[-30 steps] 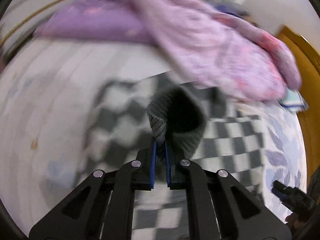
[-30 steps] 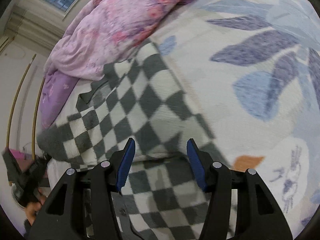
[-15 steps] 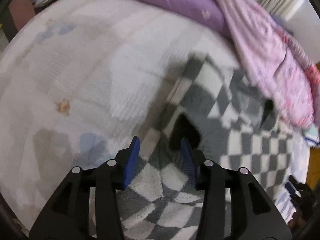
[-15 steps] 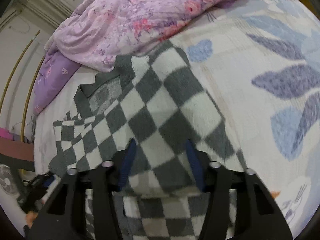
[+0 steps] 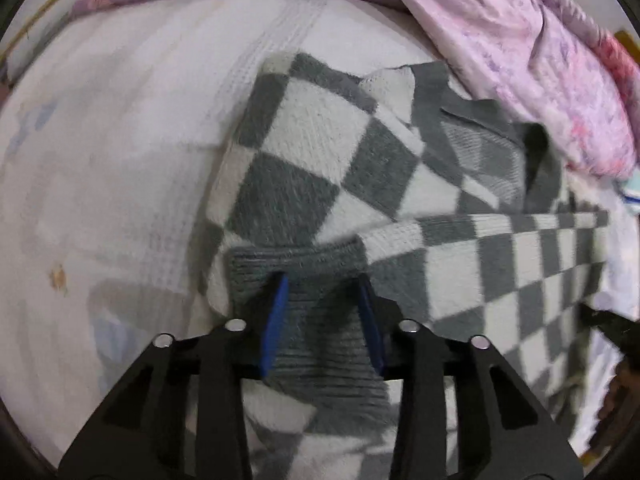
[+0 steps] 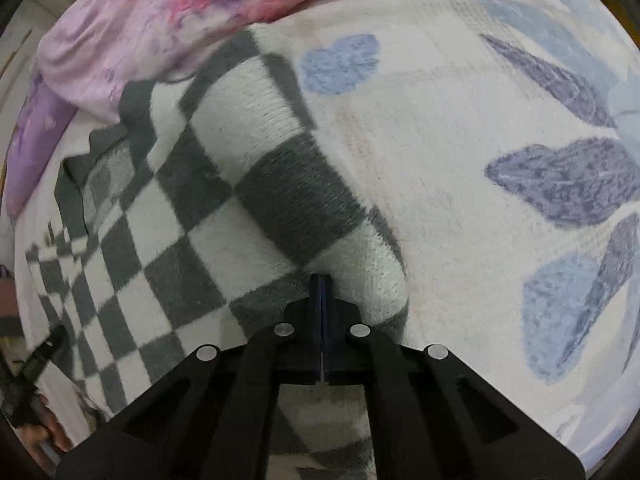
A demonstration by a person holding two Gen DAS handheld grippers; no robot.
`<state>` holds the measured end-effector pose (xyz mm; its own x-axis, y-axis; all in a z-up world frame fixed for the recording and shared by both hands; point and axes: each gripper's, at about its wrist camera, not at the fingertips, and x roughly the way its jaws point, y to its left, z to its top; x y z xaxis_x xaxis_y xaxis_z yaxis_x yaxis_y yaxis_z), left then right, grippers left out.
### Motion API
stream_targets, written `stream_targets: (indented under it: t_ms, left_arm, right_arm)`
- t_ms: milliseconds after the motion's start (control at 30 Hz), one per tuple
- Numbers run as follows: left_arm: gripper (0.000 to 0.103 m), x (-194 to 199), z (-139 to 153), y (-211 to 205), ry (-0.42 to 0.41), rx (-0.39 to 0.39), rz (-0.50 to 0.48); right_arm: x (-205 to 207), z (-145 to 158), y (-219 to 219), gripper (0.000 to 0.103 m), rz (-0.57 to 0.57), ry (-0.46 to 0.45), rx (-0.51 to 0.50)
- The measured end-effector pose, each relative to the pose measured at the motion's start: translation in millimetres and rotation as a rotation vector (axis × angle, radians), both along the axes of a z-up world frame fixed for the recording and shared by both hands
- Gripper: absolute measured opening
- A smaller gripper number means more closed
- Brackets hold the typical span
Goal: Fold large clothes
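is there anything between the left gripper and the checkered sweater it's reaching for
Nothing visible. The left gripper is already down on the checkered sweater, its jaws closing around the grey ribbed cuff, with no other item between.

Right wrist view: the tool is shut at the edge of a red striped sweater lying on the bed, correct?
Not quite. The right wrist view shows the right tool shut at the edge of a grey-and-white checkered sweater lying on the bed.
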<state>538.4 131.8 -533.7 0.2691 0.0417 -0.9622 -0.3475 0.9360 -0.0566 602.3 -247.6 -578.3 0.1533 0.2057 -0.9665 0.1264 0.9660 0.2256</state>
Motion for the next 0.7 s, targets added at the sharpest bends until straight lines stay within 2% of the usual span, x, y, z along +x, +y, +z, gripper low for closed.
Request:
stream_targets:
  t_ms: [100,167,233,300,367,433,467,500,533,567,633,700]
  left_arm:
    - [0.036,7,-2,-5,0.019,0.040,-0.023]
    - [0.036,11,5,-5,0.027,0.023,-0.027]
    - [0.038,10,24,-1,-0.032,-0.036,-0.028]
    - [0.048,15,44,5,-0.092,-0.045,-0.017]
    - [0.048,29,54,16,-0.129,-0.055,0.004]
    - [0.048,43,49,25,-0.113,-0.072,0.018]
    - [0.048,51,40,32,-0.085,-0.030,0.032]
    - [0.048,58,28,38,-0.042,0.021,0.038]
    - [0.048,67,9,47,0.028,0.025,0.045]
    - [0.047,70,-2,54,0.057,0.011,0.060]
    - [0.048,72,-13,58,0.070,-0.009,0.061]
    - [0.052,73,-20,57,0.070,0.012,0.032]
  right_arm:
    - [0,-2,0,0.000,-0.008,-0.001,-0.012]
    - [1,7,4,0.000,0.003,0.001,-0.028]
    - [4,23,11,0.002,0.039,-0.039,-0.030]
    - [13,44,19,0.003,0.073,-0.108,0.008]
    - [29,54,28,0.003,0.091,-0.150,0.027]
    - [42,54,33,0.003,0.102,-0.167,0.020]
    - [51,50,34,0.003,0.107,-0.167,0.015]
    - [58,43,33,0.002,0.103,-0.153,0.006]
    - [65,33,31,0.000,0.096,-0.125,-0.010]
    - [70,24,29,0.000,0.090,-0.095,-0.012]
    - [75,9,25,0.000,0.075,-0.053,-0.039]
    - [77,-2,21,0.000,0.068,-0.042,-0.061]
